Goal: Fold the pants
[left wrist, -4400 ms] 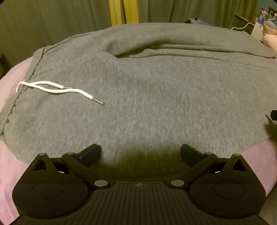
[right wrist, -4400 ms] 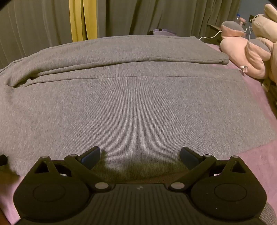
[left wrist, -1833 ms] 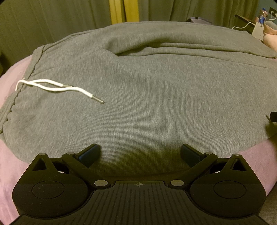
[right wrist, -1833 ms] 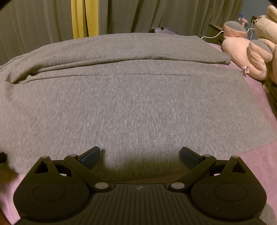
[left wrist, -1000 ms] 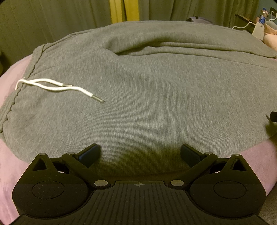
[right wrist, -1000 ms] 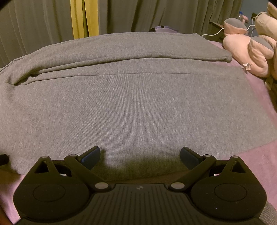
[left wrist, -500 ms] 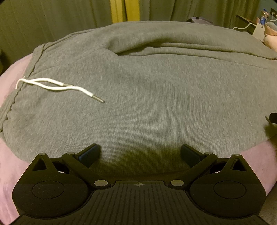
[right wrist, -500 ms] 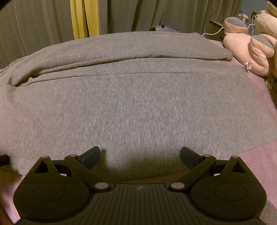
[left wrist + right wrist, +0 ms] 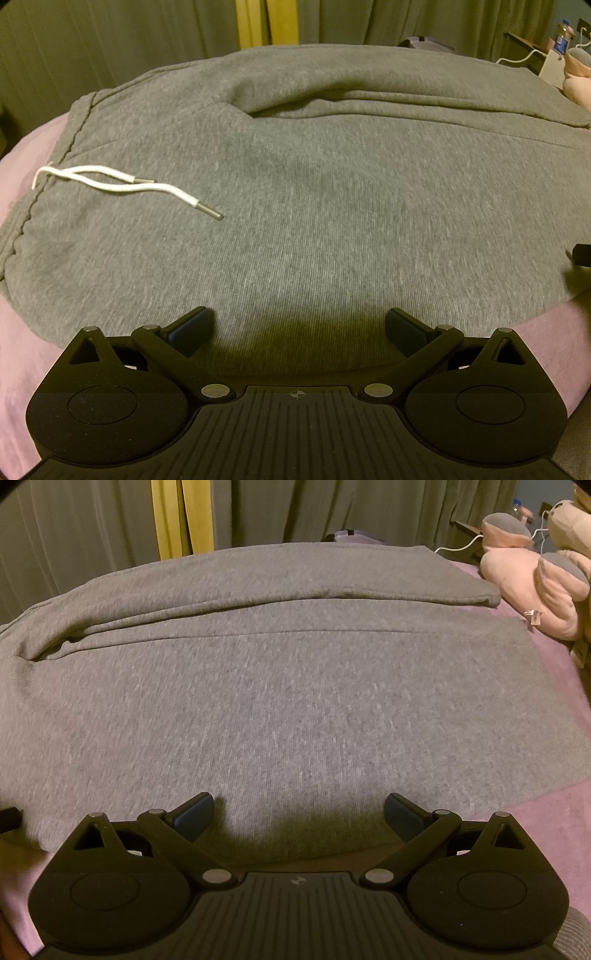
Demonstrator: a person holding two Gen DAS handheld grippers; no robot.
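Pants: grey sweatpants (image 9: 332, 192) lie spread flat on a bed covered in a pink sheet (image 9: 22, 332).
Change: in both wrist views the pants sit almost where they did half a second ago; only a slight drift of the framing shows, and no fold has been made.
Relative to claws: the near hem edge of the pants lies just ahead of and below the left claw (image 9: 300, 326) and the right claw (image 9: 299, 806); neither touches the cloth.
Axis: the long axis runs left to right across both views, waistband (image 9: 44, 173) at the left end, leg cuffs (image 9: 491, 598) at the right end.
Drawstring: a white drawstring (image 9: 122, 184) trails from the waistband onto the pants, its tips pointing right.
Legs: the far leg lies beyond the near leg, a crease between them.
Left claw: spread wide, holding nothing.
Right claw: spread wide, holding nothing.
Beyond the pants: curtains (image 9: 332, 509) behind the far edge; pink plush toys (image 9: 532, 583) past the cuff end.
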